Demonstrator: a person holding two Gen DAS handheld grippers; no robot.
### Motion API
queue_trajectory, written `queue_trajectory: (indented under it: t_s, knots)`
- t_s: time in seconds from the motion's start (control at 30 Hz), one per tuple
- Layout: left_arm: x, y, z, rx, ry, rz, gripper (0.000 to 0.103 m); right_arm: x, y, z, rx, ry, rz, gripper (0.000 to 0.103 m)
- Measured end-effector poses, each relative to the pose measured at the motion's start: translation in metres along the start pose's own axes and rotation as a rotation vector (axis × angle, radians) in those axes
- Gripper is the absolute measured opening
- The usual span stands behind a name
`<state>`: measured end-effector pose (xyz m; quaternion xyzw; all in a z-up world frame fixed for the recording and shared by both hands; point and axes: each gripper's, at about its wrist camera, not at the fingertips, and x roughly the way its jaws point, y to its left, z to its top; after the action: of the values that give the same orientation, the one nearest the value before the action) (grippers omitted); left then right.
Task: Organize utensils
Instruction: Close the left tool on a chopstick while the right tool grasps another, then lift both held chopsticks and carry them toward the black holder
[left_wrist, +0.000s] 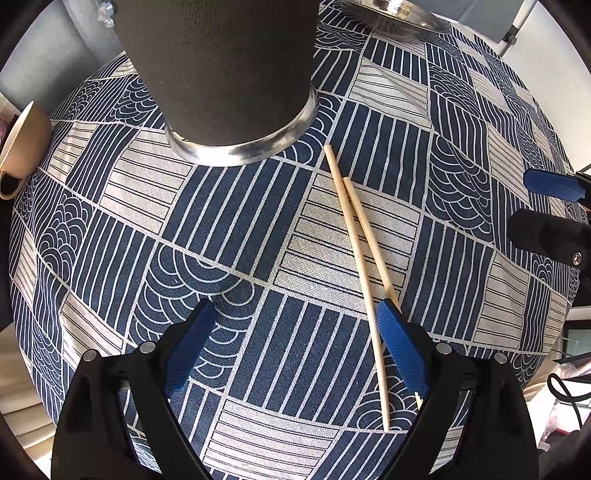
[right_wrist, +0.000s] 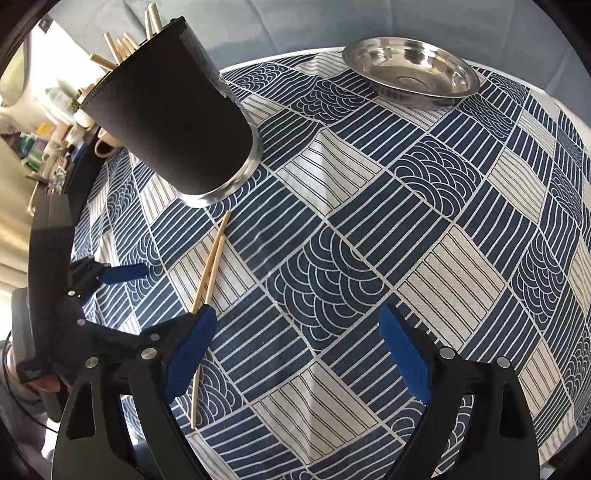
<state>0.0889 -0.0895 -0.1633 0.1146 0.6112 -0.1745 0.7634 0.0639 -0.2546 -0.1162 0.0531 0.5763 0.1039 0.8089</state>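
Two wooden chopsticks (left_wrist: 356, 243) lie side by side on the patterned cloth, just in front of a tall black utensil holder (left_wrist: 221, 74) with a steel base. My left gripper (left_wrist: 295, 314) hangs open over the cloth; its right finger (left_wrist: 400, 350) covers the near part of one chopstick, and the other chopstick lies just inside that finger. In the right wrist view the same chopsticks (right_wrist: 212, 258) run under the left finger (right_wrist: 188, 350) of my open right gripper (right_wrist: 297, 317). The holder (right_wrist: 166, 122) has several chopsticks standing in it.
A steel bowl (right_wrist: 410, 70) sits at the far edge of the blue and white tablecloth (right_wrist: 369, 221). A beige cup (left_wrist: 22, 147) stands at the cloth's left edge. The left gripper's body (right_wrist: 74, 277) shows at the left of the right wrist view.
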Motion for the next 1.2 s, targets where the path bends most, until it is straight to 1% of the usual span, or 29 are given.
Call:
queue_trajectory:
  t_s: [0.07, 0.1, 0.17, 0.2, 0.23, 0.27, 0.3, 0.33, 0.47, 0.57, 0.6, 0.67, 0.73, 0.77, 0.87, 0.9, 0.93, 0.97, 1.03, 1.1, 1.13, 1.17, 1.2]
  knots:
    - [0.001, -0.003, 0.001, 0.006, 0.002, 0.016, 0.088, 0.001, 0.001, 0.000, 0.000, 0.002, -0.002, 0.085]
    - [0.002, -0.005, 0.002, 0.012, 0.005, 0.025, 0.085, 0.002, 0.002, 0.000, -0.003, 0.003, 0.001, 0.085]
    - [-0.001, -0.003, 0.005, 0.003, -0.001, 0.025, 0.073, 0.003, 0.004, 0.000, -0.008, 0.006, 0.004, 0.085]
    - [-0.003, -0.001, 0.006, -0.004, -0.005, 0.025, 0.060, 0.004, 0.006, 0.001, -0.013, 0.010, 0.006, 0.085]
    - [-0.005, 0.002, 0.008, -0.007, -0.006, 0.025, 0.045, 0.006, 0.008, 0.001, -0.018, 0.014, 0.008, 0.085]
    - [-0.006, 0.003, 0.009, -0.007, -0.007, 0.022, 0.035, 0.007, 0.010, 0.002, -0.023, 0.017, 0.011, 0.085]
    - [-0.006, 0.005, 0.011, -0.006, -0.004, 0.016, 0.016, 0.008, 0.013, 0.003, -0.029, 0.023, 0.014, 0.085]
    - [-0.006, 0.007, 0.012, -0.006, 0.003, 0.009, 0.007, 0.009, 0.015, 0.004, -0.032, 0.028, 0.016, 0.085]
    - [-0.004, 0.011, 0.012, 0.001, 0.002, -0.006, 0.006, 0.011, 0.031, 0.009, -0.060, 0.042, 0.045, 0.085]
    - [-0.005, 0.018, 0.009, -0.027, 0.003, -0.027, 0.006, 0.017, 0.049, 0.010, -0.100, 0.073, 0.060, 0.081]
    - [-0.006, 0.023, 0.005, -0.032, 0.006, -0.027, 0.006, 0.020, 0.053, 0.010, -0.109, 0.082, 0.055, 0.078]
    - [-0.007, 0.027, 0.000, -0.021, 0.011, -0.003, 0.006, 0.030, 0.064, 0.009, -0.131, 0.122, 0.043, 0.075]
    - [-0.011, 0.027, -0.003, -0.014, 0.008, 0.011, 0.005, 0.037, 0.072, 0.007, -0.135, 0.146, 0.035, 0.065]
    - [-0.012, 0.030, -0.004, -0.023, 0.007, 0.009, 0.005, 0.041, 0.075, 0.007, -0.134, 0.159, 0.032, 0.062]
    - [-0.012, 0.040, -0.009, -0.050, 0.007, 0.000, 0.005, 0.055, 0.083, 0.004, -0.117, 0.202, 0.022, 0.048]
    - [-0.011, 0.044, -0.011, -0.053, 0.005, 0.002, 0.005, 0.059, 0.083, 0.003, -0.108, 0.221, 0.021, 0.038]
    - [-0.011, 0.046, -0.013, -0.053, 0.004, 0.006, 0.005, 0.061, 0.084, 0.001, -0.103, 0.223, 0.011, 0.032]
    - [-0.012, 0.048, -0.014, -0.052, 0.001, 0.015, 0.006, 0.061, 0.085, 0.000, -0.108, 0.215, -0.008, 0.030]
    - [-0.012, 0.051, -0.015, -0.056, -0.002, 0.026, 0.006, 0.061, 0.086, -0.002, -0.114, 0.207, -0.038, 0.022]
    - [-0.013, 0.058, -0.018, -0.070, -0.002, 0.015, 0.006, 0.060, 0.083, -0.002, -0.102, 0.210, -0.026, 0.019]
    - [-0.013, 0.060, -0.019, -0.074, -0.002, 0.010, 0.006, 0.061, 0.082, -0.001, -0.098, 0.217, 0.008, 0.004]
    - [-0.014, 0.064, -0.022, -0.073, -0.003, 0.007, 0.006, 0.061, 0.081, -0.001, -0.086, 0.228, 0.038, 0.000]
    - [-0.016, 0.066, -0.024, -0.068, -0.004, 0.009, 0.006, 0.061, 0.080, -0.001, -0.084, 0.228, 0.038, 0.000]
